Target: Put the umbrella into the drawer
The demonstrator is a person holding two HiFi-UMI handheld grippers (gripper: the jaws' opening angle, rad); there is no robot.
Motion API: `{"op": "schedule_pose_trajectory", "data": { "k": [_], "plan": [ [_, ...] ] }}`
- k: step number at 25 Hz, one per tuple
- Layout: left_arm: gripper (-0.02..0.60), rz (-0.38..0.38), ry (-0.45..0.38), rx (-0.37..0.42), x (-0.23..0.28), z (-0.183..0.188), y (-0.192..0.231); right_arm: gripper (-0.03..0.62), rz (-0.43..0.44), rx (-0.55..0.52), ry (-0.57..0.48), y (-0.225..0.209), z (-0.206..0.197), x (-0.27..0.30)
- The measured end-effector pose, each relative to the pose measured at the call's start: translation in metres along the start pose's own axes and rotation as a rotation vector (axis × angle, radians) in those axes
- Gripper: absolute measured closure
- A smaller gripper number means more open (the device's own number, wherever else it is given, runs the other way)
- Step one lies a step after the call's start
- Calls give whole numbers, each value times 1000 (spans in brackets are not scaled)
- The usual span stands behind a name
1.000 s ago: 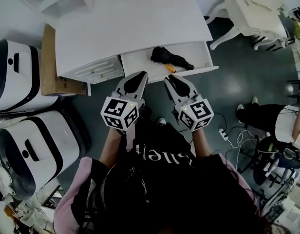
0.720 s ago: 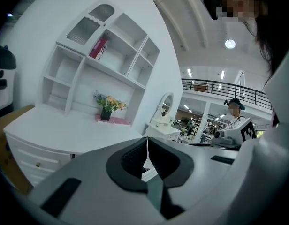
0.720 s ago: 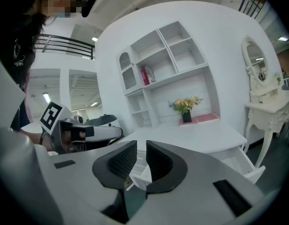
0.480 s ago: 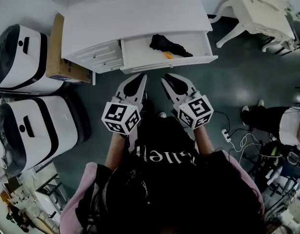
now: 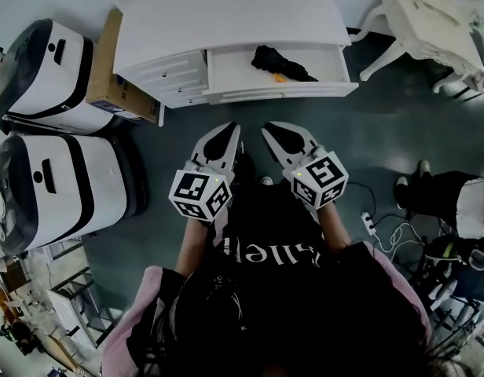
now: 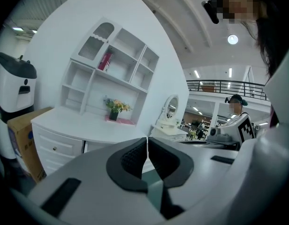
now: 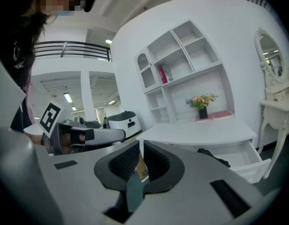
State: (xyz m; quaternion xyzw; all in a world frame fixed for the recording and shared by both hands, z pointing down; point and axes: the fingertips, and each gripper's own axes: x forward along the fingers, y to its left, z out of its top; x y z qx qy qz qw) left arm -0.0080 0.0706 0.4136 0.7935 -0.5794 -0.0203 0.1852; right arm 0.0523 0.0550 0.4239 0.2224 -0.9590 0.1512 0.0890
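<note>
Two grippers are held side by side low in front of the person, over the dark floor and well short of the white surface. In its own view the left gripper has its jaws closed tip to tip with nothing between them. The right gripper is closed as well, its tips meeting and no object caught between them. From the head view both point toward the surface, the left one on the left and the right one just beside it, not touching. The umbrella, black and folded, lies inside the open drawer on the right half of the surface's front, with a small orange part showing at its near edge. A second, closed drawer sits to the left of the open one. A cardboard box stands against the left end of the surface, and two large white machines with black trim stand farther left. A shelf unit rises at the back of the surface, holding a red book, with a pot of flowers below it. A white power strip lies on the floor at the right.
</note>
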Motion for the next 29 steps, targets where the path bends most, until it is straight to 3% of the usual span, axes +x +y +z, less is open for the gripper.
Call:
{"op": "schedule_pose_trajectory", "data": {
  "k": [8,29],
  "plan": [
    [561,4,-14,1,-20,-8,-12,536,41,-35,39,25,-13,-12],
    [561,-7,-16,18,-39,-13,-30,536,33,-49,51,40,-20,-28]
  ]
}}
